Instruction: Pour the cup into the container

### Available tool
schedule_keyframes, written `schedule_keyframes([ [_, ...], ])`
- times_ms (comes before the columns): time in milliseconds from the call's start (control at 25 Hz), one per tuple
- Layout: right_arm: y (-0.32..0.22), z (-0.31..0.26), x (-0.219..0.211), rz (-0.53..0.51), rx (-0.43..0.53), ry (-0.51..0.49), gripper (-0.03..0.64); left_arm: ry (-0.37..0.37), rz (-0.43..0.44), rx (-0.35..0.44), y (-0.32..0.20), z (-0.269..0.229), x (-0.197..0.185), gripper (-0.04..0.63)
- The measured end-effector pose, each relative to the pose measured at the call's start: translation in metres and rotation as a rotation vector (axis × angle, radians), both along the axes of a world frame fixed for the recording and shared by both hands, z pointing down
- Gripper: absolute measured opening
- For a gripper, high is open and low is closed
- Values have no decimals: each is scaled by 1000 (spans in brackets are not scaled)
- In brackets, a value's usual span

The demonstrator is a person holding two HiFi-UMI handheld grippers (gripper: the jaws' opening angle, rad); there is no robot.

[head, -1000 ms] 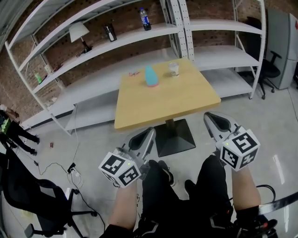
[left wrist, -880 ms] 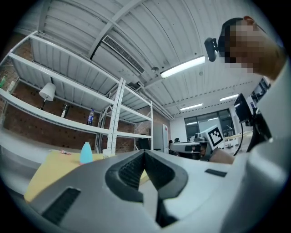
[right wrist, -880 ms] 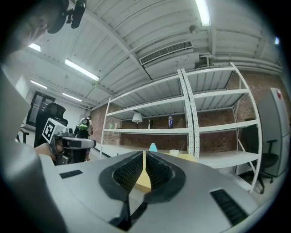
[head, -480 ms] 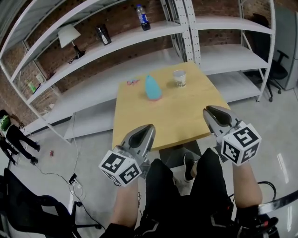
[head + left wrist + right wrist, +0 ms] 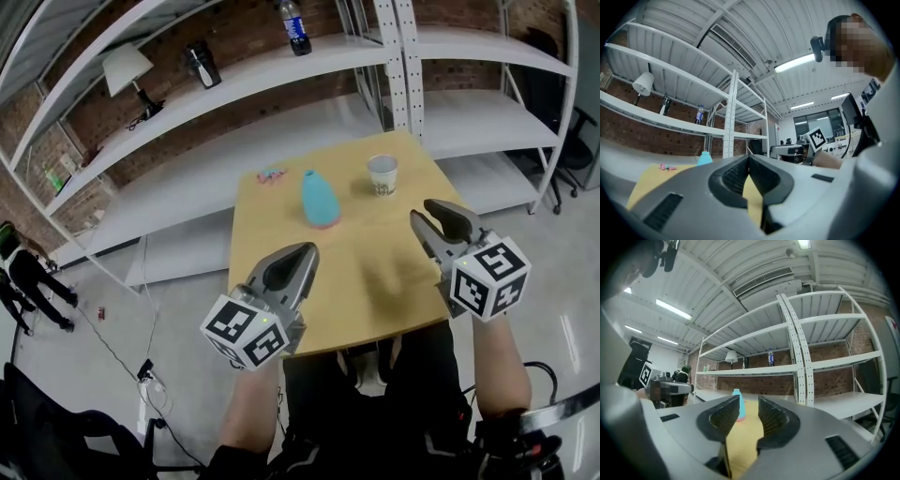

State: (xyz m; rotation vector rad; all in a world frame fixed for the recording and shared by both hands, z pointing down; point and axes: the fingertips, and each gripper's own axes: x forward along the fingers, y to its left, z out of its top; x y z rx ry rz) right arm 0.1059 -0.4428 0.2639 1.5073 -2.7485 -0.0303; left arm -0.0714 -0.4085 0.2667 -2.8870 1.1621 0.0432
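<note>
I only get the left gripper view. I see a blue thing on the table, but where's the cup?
Observer: The cup stands right of the blue container, apart from it, near the table's far right edge.
Operator: Is anything grabbing it?
Observer: No. The right gripper has just been opening its fingers, with nothing between them.
Operator: Is my gripper close?
Observer: No, the left gripper is over the near left edge, short of the cup.

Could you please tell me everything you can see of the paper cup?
The cup is white paper with a faint print on its side, upright, mouth open. It stands near the far right corner of the wooden table, apart from the turquoise container to its left. Only the table touches it; its contents are not visible.
</note>
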Motion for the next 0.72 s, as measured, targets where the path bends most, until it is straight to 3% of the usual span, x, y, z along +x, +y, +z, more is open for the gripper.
schedule_keyframes([
  [480, -95, 19, -14, 17, -90, 43, 222, -14, -26, -5, -87, -6, -29, 2],
  [720, -132, 43, -14, 38, -169, 50, 274, 8, -108, -58, -130, 5, -62, 2],
])
